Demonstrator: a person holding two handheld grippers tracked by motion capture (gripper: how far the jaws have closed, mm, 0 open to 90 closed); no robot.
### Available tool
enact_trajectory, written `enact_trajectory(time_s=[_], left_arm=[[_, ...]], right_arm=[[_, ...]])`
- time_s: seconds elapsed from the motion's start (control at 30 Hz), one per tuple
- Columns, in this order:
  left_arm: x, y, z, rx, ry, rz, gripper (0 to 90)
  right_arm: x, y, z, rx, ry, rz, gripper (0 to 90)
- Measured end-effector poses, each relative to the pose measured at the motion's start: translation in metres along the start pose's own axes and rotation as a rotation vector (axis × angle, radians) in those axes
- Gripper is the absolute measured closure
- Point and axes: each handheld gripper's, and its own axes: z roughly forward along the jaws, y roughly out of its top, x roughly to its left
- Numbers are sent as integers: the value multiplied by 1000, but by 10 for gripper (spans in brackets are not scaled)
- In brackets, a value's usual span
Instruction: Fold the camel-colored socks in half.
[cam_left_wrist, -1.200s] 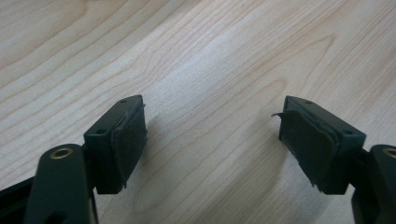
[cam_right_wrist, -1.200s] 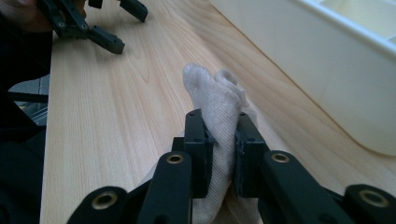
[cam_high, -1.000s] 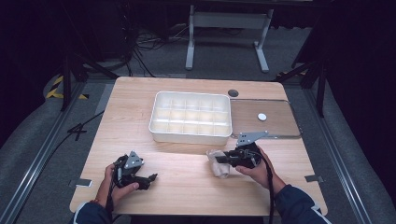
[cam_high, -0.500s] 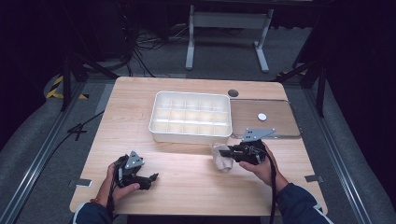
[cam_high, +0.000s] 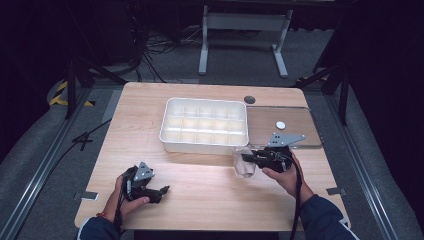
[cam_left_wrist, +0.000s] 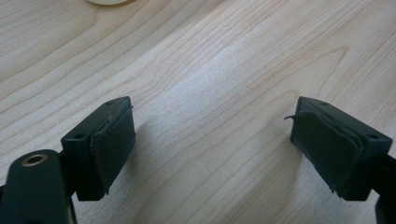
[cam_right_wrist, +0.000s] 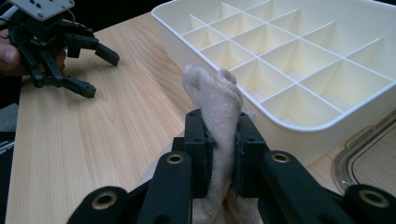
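A pale wooden desk (cam_high: 210, 185) carries a white compartment tray (cam_high: 204, 125) toward its far middle, divided by thin walls into a grid of small cells. Just to the right of the tray lies a flat clear lid (cam_high: 283, 126) with a small white disc (cam_high: 280, 125) resting on it, and a dark round spot (cam_high: 249, 99) sits on the desk by the lid's far left corner.

The right gripper (cam_high: 248, 159) is held in the person's right hand (cam_high: 281, 171) near the tray's near right corner, its grey three-cornered plate above it. Its jaws are clamped on a beige cloth (cam_high: 244, 161). In the right gripper view the cloth (cam_right_wrist: 216, 100) is pinched between the two black jaws, with a rounded fold standing above them and more fabric hanging below; the tray (cam_right_wrist: 299, 51) rises just beyond it, its cells visible from the side, and an edge of the lid (cam_right_wrist: 369, 144) shows at the lower right. From the high view the cloth sits just near of the tray's front wall; whether its lower end touches the desk is hard to tell.

The left gripper (cam_high: 161, 192) rests in the person's left hand (cam_high: 127, 195) at the near left of the desk, well apart from the tray and the cloth. Its jaws stand wide apart with nothing between them, and the left gripper view shows only bare wood grain (cam_left_wrist: 210, 93) between the two padded tips. The right gripper view also catches this gripper (cam_right_wrist: 100, 70) farther off at the upper left, jaws spread over the desk
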Motion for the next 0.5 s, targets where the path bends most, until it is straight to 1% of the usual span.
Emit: enact_trajectory(time_s=[0.13,0.2,0.23,0.4,0.5], left_arm=[[0,0,0,2,0,-2,140],[-1,0,0,0,4,-7,141],[0,0,0,0,4,-2,141],[0,0,0,1,2,0,141],[0,0,0,0,1,-1,140]], right_arm=[[0,1,-2,-2,-10,-6,789],[0,2,-4,-10,-19,-12,789],[0,2,-5,-11,-21,-13,789],[-2,4,-9,-27,-37,-19,789],[-4,6,-14,-44,-44,-13,789]])
